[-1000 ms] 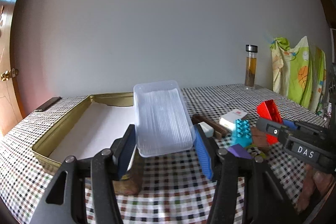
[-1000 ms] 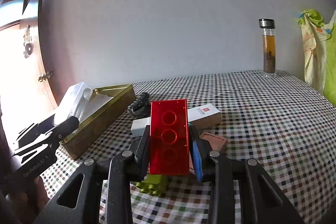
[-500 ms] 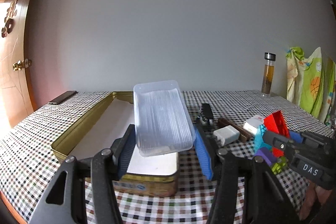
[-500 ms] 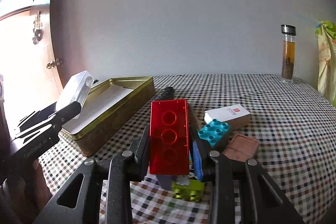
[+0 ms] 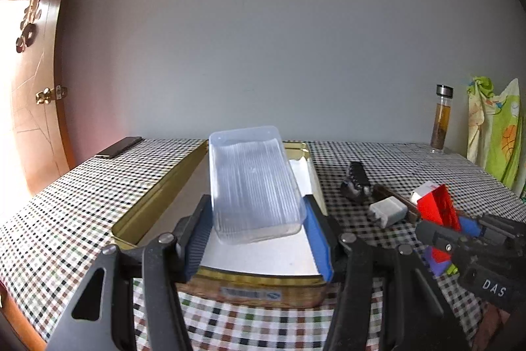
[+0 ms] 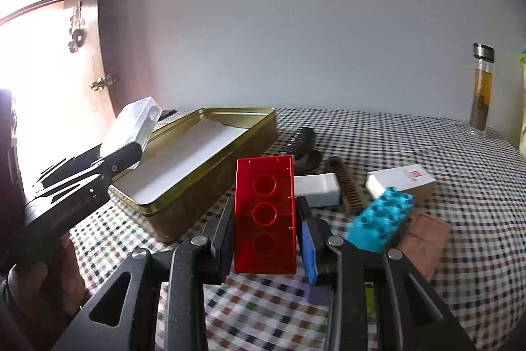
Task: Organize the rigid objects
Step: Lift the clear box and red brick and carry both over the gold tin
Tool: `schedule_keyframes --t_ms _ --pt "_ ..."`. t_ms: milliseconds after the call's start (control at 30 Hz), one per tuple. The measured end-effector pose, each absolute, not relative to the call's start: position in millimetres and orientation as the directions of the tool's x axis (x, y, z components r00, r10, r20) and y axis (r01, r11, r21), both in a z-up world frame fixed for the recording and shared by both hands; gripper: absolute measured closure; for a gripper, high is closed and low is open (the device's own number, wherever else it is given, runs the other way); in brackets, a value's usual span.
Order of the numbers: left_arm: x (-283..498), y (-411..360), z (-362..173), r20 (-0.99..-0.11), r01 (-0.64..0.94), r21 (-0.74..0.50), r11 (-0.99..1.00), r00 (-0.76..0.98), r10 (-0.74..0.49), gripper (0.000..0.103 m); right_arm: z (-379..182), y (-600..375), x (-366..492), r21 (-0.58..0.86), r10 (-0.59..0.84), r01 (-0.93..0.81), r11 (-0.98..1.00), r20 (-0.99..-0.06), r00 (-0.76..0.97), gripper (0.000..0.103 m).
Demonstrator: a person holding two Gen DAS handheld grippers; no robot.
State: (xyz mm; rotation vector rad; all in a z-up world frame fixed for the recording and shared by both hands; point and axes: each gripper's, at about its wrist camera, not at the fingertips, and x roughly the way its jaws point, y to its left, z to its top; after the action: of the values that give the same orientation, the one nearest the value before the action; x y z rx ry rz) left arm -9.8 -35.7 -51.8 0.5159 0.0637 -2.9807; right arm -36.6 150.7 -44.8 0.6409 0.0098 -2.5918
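My left gripper is shut on a clear plastic box, held above the near end of an open gold tin with a white lining. The same box shows in the right wrist view at the left, over the tin. My right gripper is shut on a red transparent brick, held underside up just right of the tin. The red brick also appears at the right edge of the left wrist view.
On the checked tablecloth lie a teal brick, a white box with a red mark, a white charger, a brown comb, a dark clip and a brown tile. A glass bottle stands far right. A phone lies far left.
Both grippers have drawn back toward the table's near edge with their loads. The tin now lies directly under the clear box, and more of the loose objects show.
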Motion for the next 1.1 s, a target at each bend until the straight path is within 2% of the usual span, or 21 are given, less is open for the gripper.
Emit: schedule_keyframes --t_ms 467,667,867,1100 --pt "-21 -61 -51 -0.383 0.165 0.000 -0.986 -0.911 -0.152 0.049 -44 121 -44 0.099 -0.502 0.524 -0.846 -0.479 -0.720 0.067" --pt "-37 -74 -50 -0.437 0.143 0.032 -0.989 -0.888 -0.142 0.049 -35 103 -59 0.111 -0.527 0.554 -0.825 -0.507 -0.683 0.067" --pt "-57 -84 -55 -0.529 0.111 0.021 -0.994 -0.842 -0.106 0.049 -29 85 -74 0.104 -0.528 0.567 -0.817 -0.530 -0.663 0.067" --pt "-74 -90 -48 -0.567 0.071 0.033 -0.997 -0.820 -0.077 0.049 -20 61 -96 0.096 -0.530 0.582 -0.808 -0.550 -0.645 0.067"
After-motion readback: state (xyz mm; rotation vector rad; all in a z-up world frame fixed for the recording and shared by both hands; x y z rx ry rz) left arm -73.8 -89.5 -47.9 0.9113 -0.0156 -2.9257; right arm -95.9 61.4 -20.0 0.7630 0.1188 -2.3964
